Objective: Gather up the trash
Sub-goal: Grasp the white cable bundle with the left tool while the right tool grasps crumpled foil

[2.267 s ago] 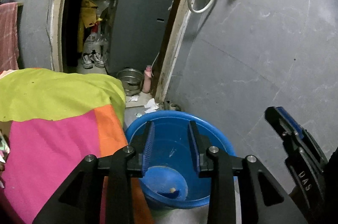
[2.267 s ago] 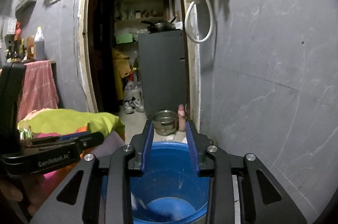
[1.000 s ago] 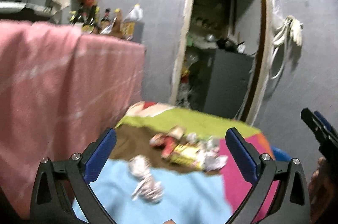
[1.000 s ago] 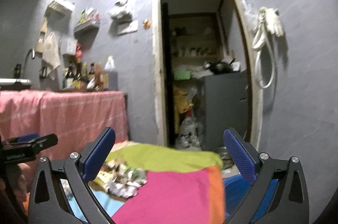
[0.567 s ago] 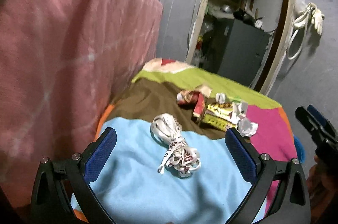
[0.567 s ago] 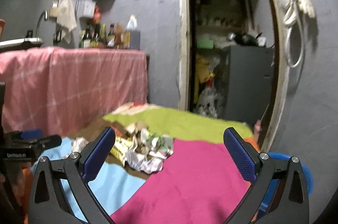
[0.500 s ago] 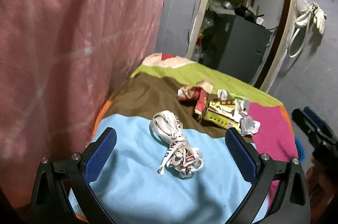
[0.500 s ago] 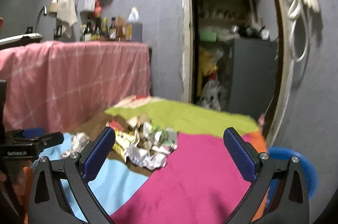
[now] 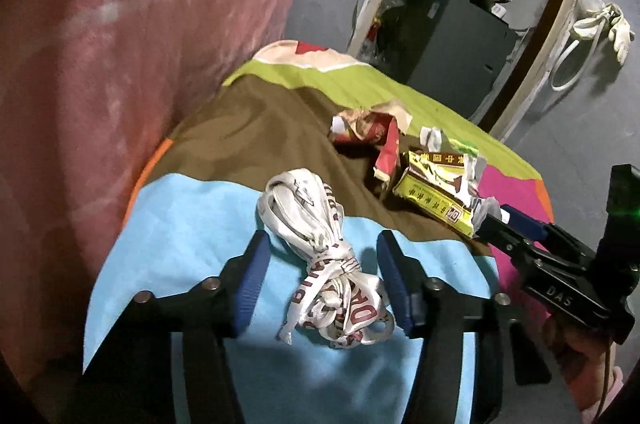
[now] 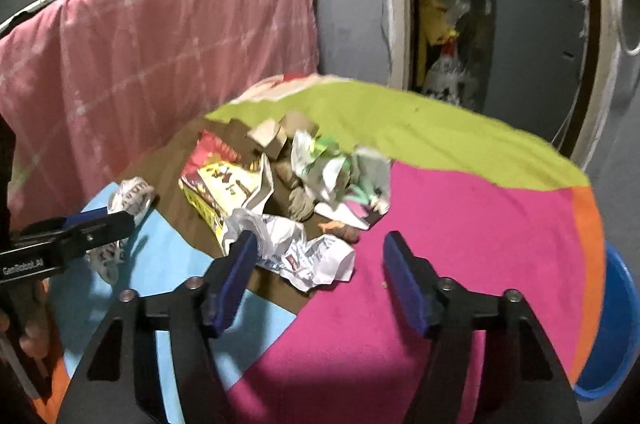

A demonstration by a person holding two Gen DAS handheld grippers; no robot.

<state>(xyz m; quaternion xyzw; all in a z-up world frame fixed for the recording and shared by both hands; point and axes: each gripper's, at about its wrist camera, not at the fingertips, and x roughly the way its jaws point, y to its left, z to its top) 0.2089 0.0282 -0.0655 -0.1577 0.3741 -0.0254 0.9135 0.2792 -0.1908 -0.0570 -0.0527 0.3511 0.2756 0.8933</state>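
Note:
A knotted white ribbon bundle with red print lies on the light blue patch of the tablecloth. My left gripper straddles it, jaws closing, and its pads do not clearly press it. A crumpled white paper lies at the near edge of the trash pile. My right gripper is around it, jaws closing; the left fingertip is at the paper's edge and the right one stands clear. Behind the paper lie a yellow-red packet and green-white wrappers. In the left wrist view the right gripper reaches in beside the yellow packet.
The table carries a patchwork cloth of blue, brown, green and pink. A blue basin stands low off the table's right edge. A pink cloth hangs over a counter on the left. A doorway with a grey cabinet is behind.
Both grippers swung from the blue basin to the table and sank toward the trash. Their wide jaws have narrowed, the left around the ribbon, the right around the crumpled paper.

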